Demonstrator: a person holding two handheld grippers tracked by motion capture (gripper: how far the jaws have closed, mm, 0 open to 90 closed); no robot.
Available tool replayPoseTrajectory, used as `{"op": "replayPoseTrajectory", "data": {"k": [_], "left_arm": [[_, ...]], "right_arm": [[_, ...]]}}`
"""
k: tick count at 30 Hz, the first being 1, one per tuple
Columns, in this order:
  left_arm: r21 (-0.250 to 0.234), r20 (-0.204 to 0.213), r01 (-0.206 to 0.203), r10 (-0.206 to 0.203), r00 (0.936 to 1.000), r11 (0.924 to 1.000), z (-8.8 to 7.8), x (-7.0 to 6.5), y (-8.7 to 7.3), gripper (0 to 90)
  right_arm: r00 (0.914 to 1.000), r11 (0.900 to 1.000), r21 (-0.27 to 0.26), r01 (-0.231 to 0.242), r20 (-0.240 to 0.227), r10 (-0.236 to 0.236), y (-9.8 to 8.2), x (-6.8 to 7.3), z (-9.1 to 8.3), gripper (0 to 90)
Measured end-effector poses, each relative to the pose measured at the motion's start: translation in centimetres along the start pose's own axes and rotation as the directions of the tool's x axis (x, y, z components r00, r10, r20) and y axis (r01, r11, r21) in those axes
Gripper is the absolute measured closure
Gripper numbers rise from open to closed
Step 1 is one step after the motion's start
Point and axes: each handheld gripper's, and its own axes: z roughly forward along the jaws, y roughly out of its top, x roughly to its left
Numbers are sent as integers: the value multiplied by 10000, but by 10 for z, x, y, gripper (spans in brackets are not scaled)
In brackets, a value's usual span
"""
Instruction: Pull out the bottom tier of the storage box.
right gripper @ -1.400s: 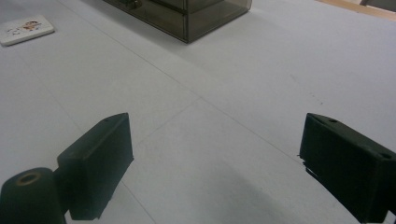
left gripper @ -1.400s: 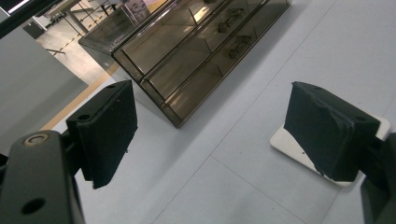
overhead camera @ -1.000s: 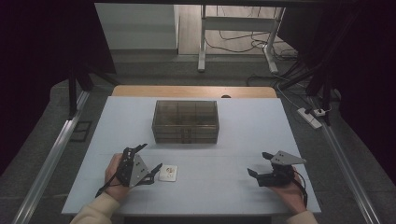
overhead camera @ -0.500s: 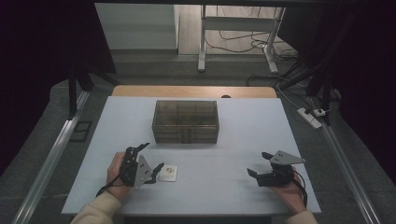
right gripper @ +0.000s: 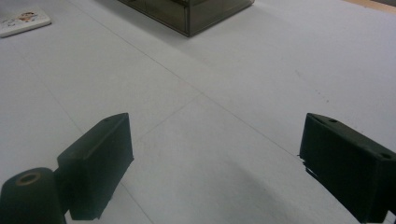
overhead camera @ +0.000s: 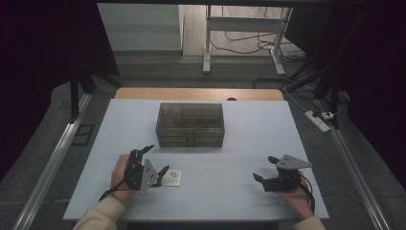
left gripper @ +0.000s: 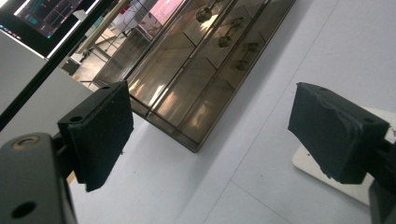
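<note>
My left gripper has tipped and slid a little toward the small flat white square card with a faint coloured print over the last second, so one jaw now sits right at the card's edge, where a moment ago the whole gripper stood slightly farther back; I read that as the start of a pick, with the card as the thing to be lifted. Its jaws stand wide apart with nothing between them, and in the left gripper view the right-hand pad hangs just over the corner of the card, though I cannot tell whether it touches. My right gripper has barely shifted and rests low over the pale blue-white tabletop near the front right, jaws spread and empty too. The card lies flat on the table close to the front edge, left of centre, just beside my left hand and well apart from the smoked translucent plastic organiser box with divided compartments, which stands shut at mid-table. From the right gripper view the card looks thin, with rounded corners and a small cartoonish picture I cannot make out. Being so thin and flat, it will probably need one jaw worked under an edge.
</note>
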Motion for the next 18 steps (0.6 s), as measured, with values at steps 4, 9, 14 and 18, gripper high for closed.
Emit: {"op": "replayPoseTrajectory", "data": {"k": [4,9,14,18], "left_arm": [[-38,-59,-25,25,10000,10000,2,-1,0,141],[-36,-124,-176,175,9998,9998,4,-2,1,143],[-65,-218,-423,421,9989,9991,7,-4,2,145],[-87,-259,-619,616,9978,9980,11,-6,3,147]], "right_arm": [[10000,10000,21,3,-4,-3,0,0,0,94],[10000,10000,37,-4,-10,4,0,0,1,95],[10000,10000,34,0,6,0,0,0,0,94],[10000,10000,55,13,4,-13,0,0,0,95]]}}
